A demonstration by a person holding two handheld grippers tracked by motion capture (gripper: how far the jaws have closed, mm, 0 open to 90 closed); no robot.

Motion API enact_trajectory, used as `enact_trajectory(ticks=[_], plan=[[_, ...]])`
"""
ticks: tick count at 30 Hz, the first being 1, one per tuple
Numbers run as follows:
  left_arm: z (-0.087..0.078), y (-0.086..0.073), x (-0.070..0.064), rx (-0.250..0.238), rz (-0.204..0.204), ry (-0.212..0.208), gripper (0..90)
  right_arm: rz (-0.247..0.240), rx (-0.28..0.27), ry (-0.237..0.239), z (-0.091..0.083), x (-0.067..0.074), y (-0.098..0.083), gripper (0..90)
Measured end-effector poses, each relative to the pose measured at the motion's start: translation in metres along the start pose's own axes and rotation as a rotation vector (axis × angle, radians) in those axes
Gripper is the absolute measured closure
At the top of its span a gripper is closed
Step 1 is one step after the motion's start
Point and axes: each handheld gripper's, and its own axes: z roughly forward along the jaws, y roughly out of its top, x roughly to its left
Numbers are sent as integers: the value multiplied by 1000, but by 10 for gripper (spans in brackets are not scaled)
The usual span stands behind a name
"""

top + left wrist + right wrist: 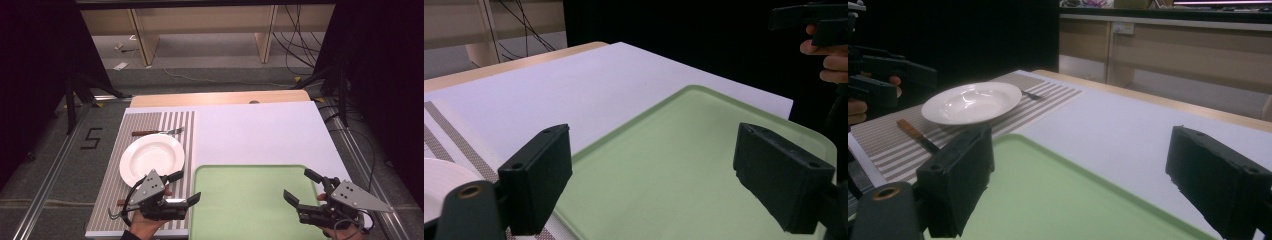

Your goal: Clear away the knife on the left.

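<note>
Altogether: one plate (151, 158), one fork (159, 132), one tray (250, 205).

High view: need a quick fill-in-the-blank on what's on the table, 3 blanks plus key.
1. The white plate sits on the ____ placemat.
2. The green tray has ____ on it.
3. The fork lies on the ____ side of the plate, away from the person.
4. Both tongs, left and right, are ____.

Missing words: striped; nothing; far; open
</note>
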Motion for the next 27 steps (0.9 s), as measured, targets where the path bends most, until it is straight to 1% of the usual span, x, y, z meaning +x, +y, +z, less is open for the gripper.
enact_trajectory(ticks=[6, 12, 20, 22, 24, 26, 27], plan=[[-1, 0, 1, 4, 3, -3, 155, 0, 7, -3, 0, 0, 0, 130], [0, 0, 0, 12, 2, -3, 155, 0, 2, -1, 0, -1, 0, 130], [1, 0, 1, 49, 5, -14, 155, 0, 4, 1, 0, -1, 0, 131], [0, 1, 2, 62, 15, -16, 155, -1, 4, 0, 0, -1, 0, 131], [-1, 1, 2, 63, 10, -15, 155, -1, 4, 0, 0, -1, 0, 132], [-1, 2, 2, 81, 15, -18, 155, -2, 5, 1, 0, -1, 0, 132], [-1, 2, 2, 94, 25, -14, 155, -1, 5, 1, 0, -1, 0, 132]])
